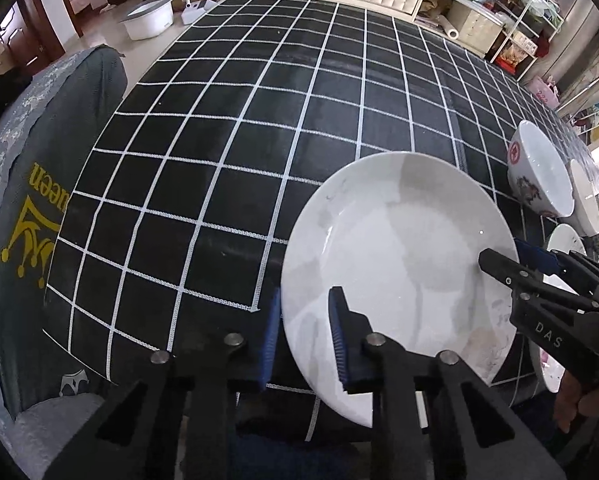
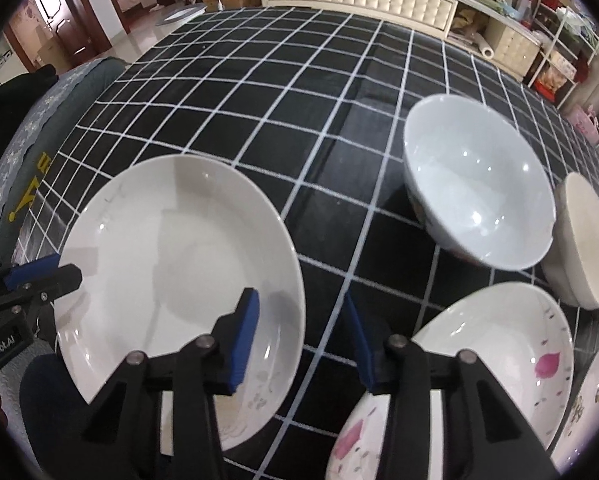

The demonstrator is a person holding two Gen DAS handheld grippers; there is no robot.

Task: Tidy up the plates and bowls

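Note:
A plain white plate lies near the front edge of the black checked table. My left gripper is shut on the plate's left rim, one pad outside the edge and one over the inside. My right gripper straddles the plate's right rim with its pads apart and off the rim, so it is open. A white bowl with a red pattern stands upright to the right. Beside it sits a cream bowl.
A floral plate with pink petals lies at the front right, and another patterned plate lies beyond it. A grey-covered chair stands at the table's left. The black cloth stretches bare toward the far edge.

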